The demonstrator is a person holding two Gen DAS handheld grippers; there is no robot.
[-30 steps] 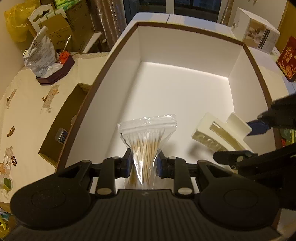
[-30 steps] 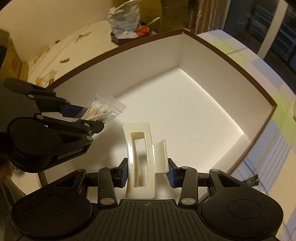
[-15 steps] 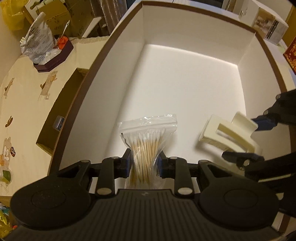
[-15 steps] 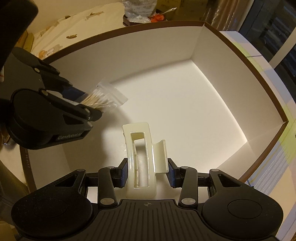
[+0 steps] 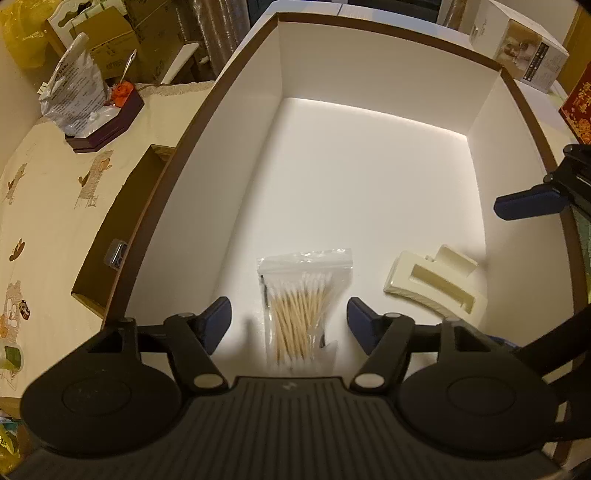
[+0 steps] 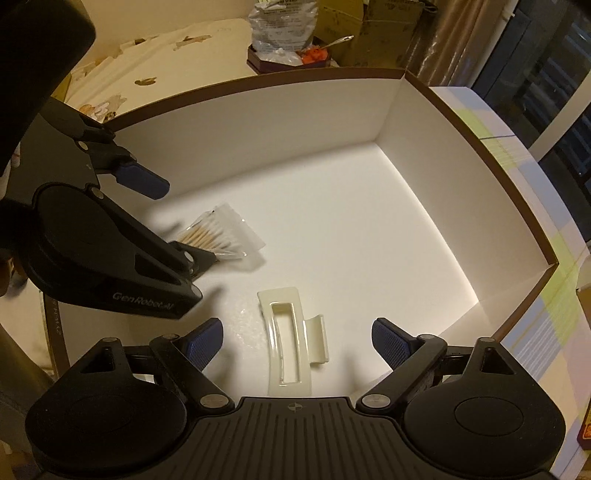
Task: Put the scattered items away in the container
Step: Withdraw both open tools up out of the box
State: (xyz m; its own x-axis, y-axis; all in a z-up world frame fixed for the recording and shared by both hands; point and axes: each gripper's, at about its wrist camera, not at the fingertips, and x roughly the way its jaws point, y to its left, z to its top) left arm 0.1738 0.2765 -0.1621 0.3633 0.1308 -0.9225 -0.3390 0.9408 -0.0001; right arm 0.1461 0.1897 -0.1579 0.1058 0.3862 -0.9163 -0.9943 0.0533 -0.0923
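Observation:
A big white box with a brown rim (image 5: 388, 22) (image 6: 258, 79) fills both views. On its floor lies a clear bag of cotton swabs (image 5: 304, 302) (image 6: 221, 236), free between the spread fingers of my open left gripper (image 5: 289, 318). A cream hair claw clip (image 5: 434, 286) (image 6: 291, 341) lies to the right of the bag, below my open right gripper (image 6: 297, 341). Neither item is touched by a pad. In the right wrist view the left gripper (image 6: 159, 221) hangs over the bag and hides its near end.
Left of the box are a cream cartoon-print tablecloth (image 5: 44, 206), a small open cardboard box (image 5: 110, 240) and a dark tray with a crinkled bag (image 5: 92, 110). A white carton (image 5: 524, 51) and a red box (image 5: 578, 107) sit at the right.
Both grippers have opened. The swab bag and the hair clip have dropped out of the fingers and now lie on the box floor.

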